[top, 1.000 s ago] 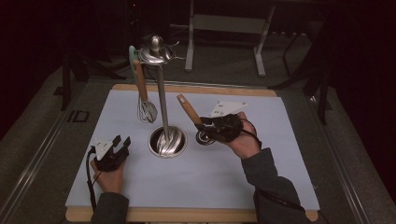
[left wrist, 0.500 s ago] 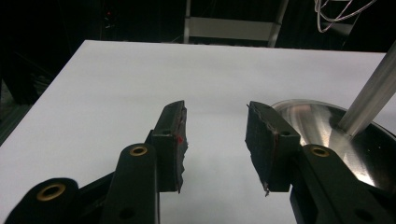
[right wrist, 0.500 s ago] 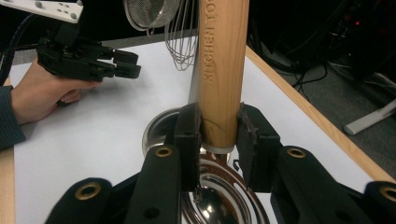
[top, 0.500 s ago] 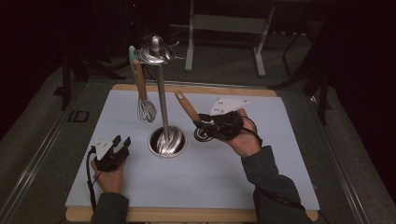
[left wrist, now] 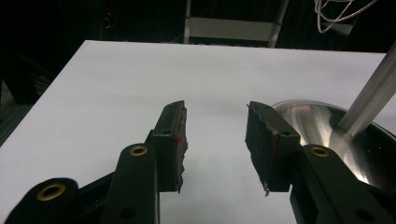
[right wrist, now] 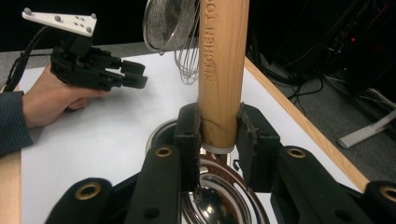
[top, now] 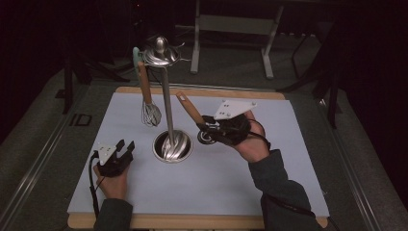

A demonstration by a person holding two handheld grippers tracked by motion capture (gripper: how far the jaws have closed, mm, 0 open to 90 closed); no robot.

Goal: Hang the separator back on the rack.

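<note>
A steel utensil stand has a bowl-shaped base (top: 172,146), a thin pole (top: 166,101) and a domed top (top: 159,54). A whisk (top: 150,114) with a wooden handle hangs from the top. Just right of the base, my right gripper (top: 208,130) is shut on the lower end of a wooden-handled utensil (top: 190,108), which tilts up and to the left. The right gripper view has that handle (right wrist: 222,70) clamped between the jaws (right wrist: 218,135), with its shiny metal head (right wrist: 219,205) below. Left of the base, my left gripper (top: 124,149) rests open and holds nothing (left wrist: 215,140).
The stand sits on a pale mat (top: 288,159) over a wooden board. In the left gripper view the base's rim (left wrist: 327,135) lies close to the right jaw. Dark floor, cables and a metal frame (top: 231,24) lie beyond the far edge.
My right gripper has shifted slightly left toward the stand with the wooden-handled utensil. The left gripper has not moved.
</note>
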